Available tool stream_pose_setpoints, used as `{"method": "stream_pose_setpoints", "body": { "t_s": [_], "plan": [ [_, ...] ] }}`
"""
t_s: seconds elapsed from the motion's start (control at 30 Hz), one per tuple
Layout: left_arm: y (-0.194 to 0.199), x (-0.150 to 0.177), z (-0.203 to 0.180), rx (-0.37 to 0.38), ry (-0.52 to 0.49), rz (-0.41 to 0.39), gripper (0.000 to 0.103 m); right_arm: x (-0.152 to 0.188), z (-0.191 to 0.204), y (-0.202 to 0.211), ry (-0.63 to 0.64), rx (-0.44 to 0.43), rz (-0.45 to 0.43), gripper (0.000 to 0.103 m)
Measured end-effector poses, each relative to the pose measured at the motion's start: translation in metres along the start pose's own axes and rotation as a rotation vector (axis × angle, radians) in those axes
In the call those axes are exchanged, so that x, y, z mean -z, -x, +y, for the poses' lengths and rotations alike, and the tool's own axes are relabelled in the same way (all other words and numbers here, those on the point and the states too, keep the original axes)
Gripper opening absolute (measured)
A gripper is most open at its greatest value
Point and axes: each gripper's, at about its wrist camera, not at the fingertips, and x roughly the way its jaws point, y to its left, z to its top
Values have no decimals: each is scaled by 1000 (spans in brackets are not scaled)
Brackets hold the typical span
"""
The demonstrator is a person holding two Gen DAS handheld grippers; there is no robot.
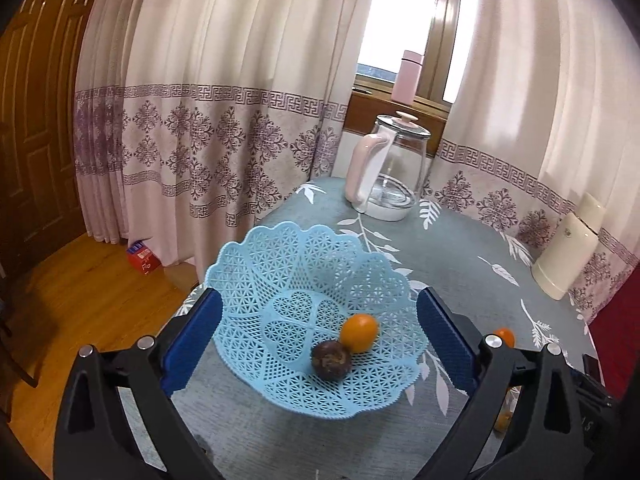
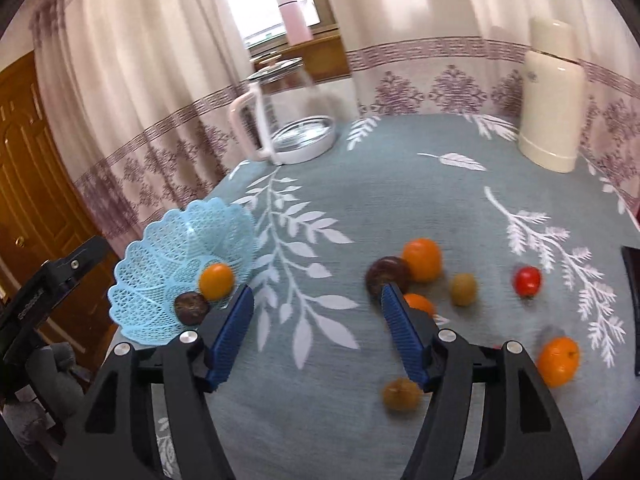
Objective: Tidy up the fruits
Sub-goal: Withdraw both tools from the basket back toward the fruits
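Both grippers, left (image 1: pixel 318 340) and right (image 2: pixel 316 334), are gaping empty; crowded fruit beside the dark passionfruit (image 2: pixel 387 276) is risking knocks off the tablecloth (image 2: pixel 400 184).

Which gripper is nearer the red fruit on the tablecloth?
Right. The right gripper hangs open over the loose fruit, the red fruit just beyond its finger; the left gripper straddles the blue basket.

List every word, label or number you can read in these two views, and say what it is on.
Nothing reads for certain.
Red box on the floor: print too small.
Cream flask: small mark, blurred.
Left gripper, its body in the right wrist view: lettering too blurred.
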Motion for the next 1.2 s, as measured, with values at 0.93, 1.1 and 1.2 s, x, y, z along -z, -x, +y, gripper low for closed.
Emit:
{"method": "stream_pose_setpoints", "body": {
  "t_s": [0.93,1.1,1.2],
  "plan": [
    [15,19,-51,103,-122,9,100,32,-142,44,-194,306,-8,73],
    [16,23,-58,112,-138,11,100,43,-155,37,-196,327,32,72],
    [16,24,-62,116,-151,12,100,47,-155,28,-176,330,58,66]
  ]
}}
